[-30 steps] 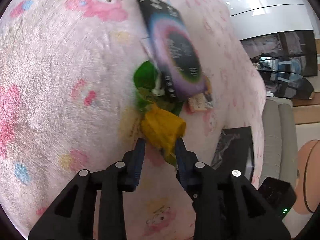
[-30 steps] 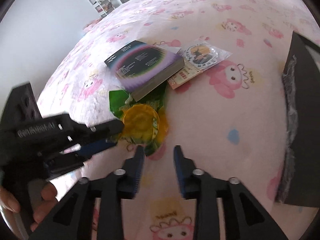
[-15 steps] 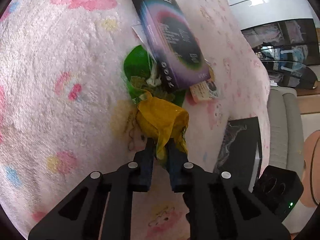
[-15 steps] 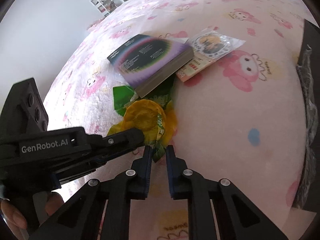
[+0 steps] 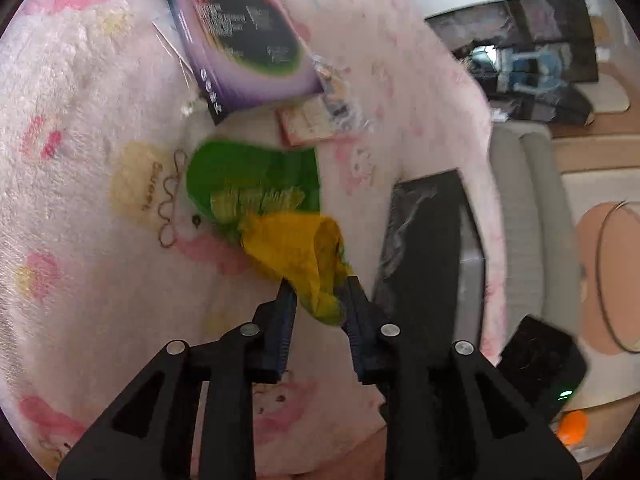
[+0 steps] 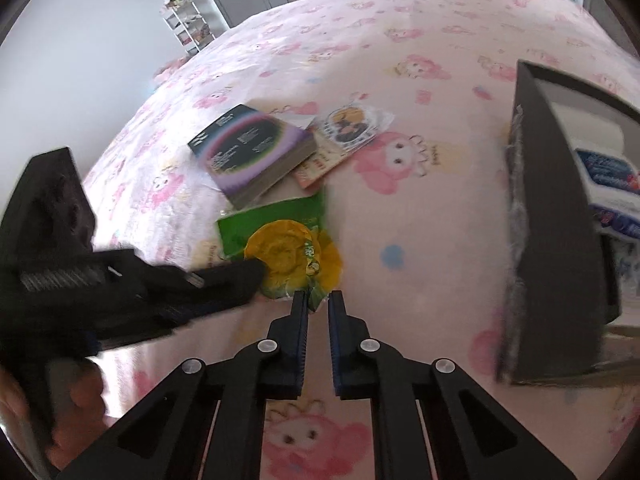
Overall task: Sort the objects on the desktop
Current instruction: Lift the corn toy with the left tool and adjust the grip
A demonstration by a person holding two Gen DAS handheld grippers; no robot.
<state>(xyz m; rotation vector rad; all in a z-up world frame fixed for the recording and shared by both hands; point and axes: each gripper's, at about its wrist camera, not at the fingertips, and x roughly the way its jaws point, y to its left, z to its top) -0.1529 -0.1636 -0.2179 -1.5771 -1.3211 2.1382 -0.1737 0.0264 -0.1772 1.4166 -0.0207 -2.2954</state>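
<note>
On the pink cartoon-print blanket point(image 6: 420, 208), a green and yellow snack packet point(image 6: 288, 248) lies just below a purple-and-black book point(image 6: 252, 152). Both grippers have it: the left gripper point(image 5: 318, 300) is clamped on its yellow end, the right gripper point(image 6: 318, 304) pinches a corner between nearly closed fingers. A small clear-wrapped packet point(image 6: 344, 136) rests beside the book, and a black box point(image 6: 560, 216) stands well off to the right

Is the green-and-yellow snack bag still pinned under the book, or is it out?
Out. The snack bag lies clear of the book, with pink blanket between them; both the left gripper and right gripper pinch its near edge.
</note>
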